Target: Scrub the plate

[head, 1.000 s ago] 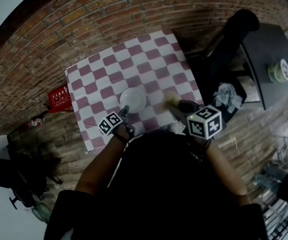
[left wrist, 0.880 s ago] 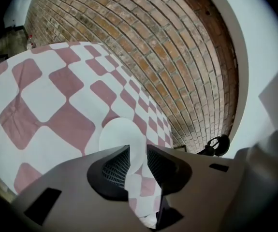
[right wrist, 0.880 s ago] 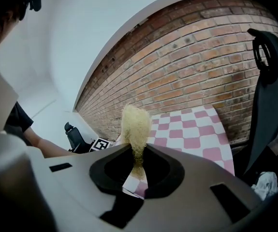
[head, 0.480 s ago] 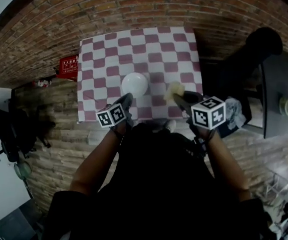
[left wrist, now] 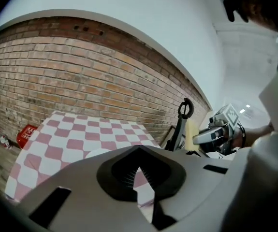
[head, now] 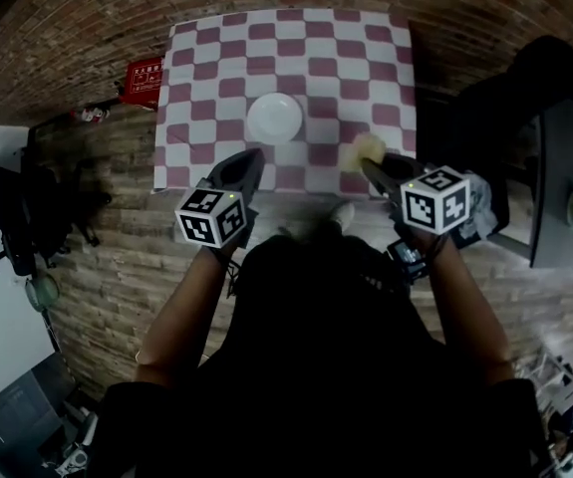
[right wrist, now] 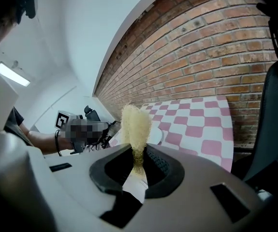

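Observation:
A white plate (head: 274, 118) lies on the pink-and-white checked table (head: 206, 48), empty and untouched. My left gripper (head: 249, 159) hovers at the table's near edge, short of the plate, shut with nothing between its jaws. In the left gripper view the closed left gripper (left wrist: 138, 172) hides most of the plate (left wrist: 96, 153). My right gripper (head: 376, 170) is at the near right edge, shut on a pale yellow fibre scrubber (head: 368, 149). In the right gripper view the scrubber (right wrist: 136, 123) stands up from the right gripper (right wrist: 138, 167), with the plate (right wrist: 156, 136) beyond.
A red box (head: 143, 78) sits on the brick floor left of the table. A black chair (head: 525, 88) and a dark side table (head: 565, 182) stand to the right. A black office chair (head: 7, 217) is at the far left.
Both grippers have drawn back from the plate to the table's near edge. The left one was beside the plate's rim; now it is clear of it. The scrubber stays in the right gripper.

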Tool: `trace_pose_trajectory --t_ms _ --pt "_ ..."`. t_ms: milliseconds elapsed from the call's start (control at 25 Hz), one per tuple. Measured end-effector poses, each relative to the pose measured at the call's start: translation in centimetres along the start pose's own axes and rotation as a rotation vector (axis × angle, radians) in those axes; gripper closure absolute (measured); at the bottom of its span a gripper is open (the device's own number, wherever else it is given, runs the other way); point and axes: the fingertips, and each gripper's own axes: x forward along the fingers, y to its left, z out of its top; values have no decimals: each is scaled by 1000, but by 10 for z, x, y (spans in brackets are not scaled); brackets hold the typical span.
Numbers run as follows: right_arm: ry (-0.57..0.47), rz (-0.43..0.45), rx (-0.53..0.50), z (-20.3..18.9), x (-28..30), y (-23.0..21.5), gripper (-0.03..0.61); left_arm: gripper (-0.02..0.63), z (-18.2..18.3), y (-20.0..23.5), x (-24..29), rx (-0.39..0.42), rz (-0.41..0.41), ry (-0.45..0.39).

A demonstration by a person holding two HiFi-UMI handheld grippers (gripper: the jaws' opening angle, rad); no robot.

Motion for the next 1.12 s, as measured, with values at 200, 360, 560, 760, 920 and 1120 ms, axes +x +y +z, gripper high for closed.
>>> trace_pose_trajectory --t_ms 200,360,560,760,920,1120 --pt "-9 -11 -3 -13 4 28 532 606 8 -15 -28 33 -65 -30" --pt "-24 -23 -3 -23 8 63 532 606 5 -19 -61 56 -111 -45" --pt "-50 -45 -5 -41 15 116 532 606 -13 -13 -117 85 -155 -50" --pt "-77 -69 -5 -75 14 172 532 606 -44 -10 -168 99 -208 -42" --pt "-86 -83 9 -97 14 209 532 606 -64 -16 -189 122 -263 -24" --pt "-97 -93 9 -121 -1 244 532 606 -90 -41 -203 141 -324 7"
